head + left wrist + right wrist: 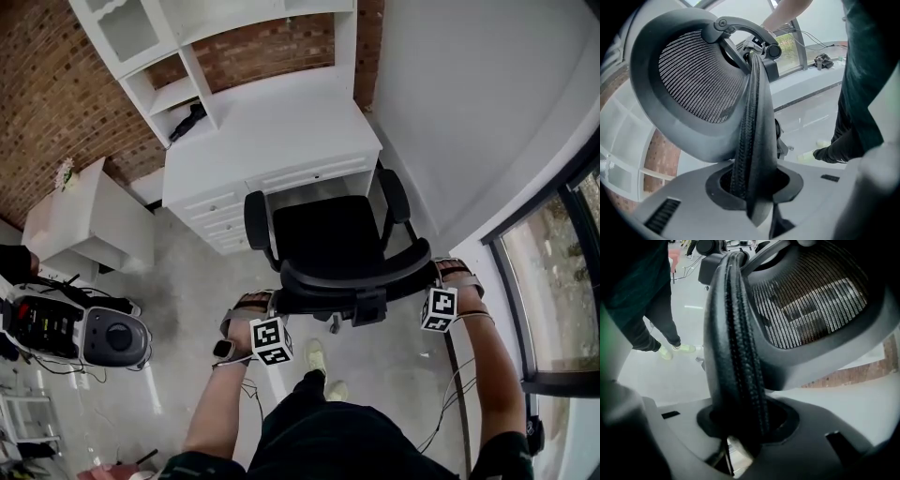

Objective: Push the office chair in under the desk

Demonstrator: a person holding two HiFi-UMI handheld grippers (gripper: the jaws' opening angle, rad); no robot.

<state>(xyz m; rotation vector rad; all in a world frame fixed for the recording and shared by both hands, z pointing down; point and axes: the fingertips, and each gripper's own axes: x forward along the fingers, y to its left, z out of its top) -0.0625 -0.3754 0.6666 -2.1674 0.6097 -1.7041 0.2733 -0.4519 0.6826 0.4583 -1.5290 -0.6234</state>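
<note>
A black office chair (328,234) stands in front of the white desk (281,122), its seat front at the knee gap under the drawers. My left gripper (279,302) is shut on the left end of the backrest's top rim (356,281), and my right gripper (437,281) is shut on the right end. In the left gripper view the padded rim (752,140) runs down between the jaws of the left gripper (752,197), with the mesh back (693,79) behind it. The right gripper view shows the same rim (738,357) filling the gap of the right gripper (743,427).
A white hutch with shelves (169,56) sits on the desk against a brick wall (47,112). A low white cabinet (94,220) stands to the left, with a grey device and cables (103,333) on the floor. A white wall and a window (562,281) close the right side.
</note>
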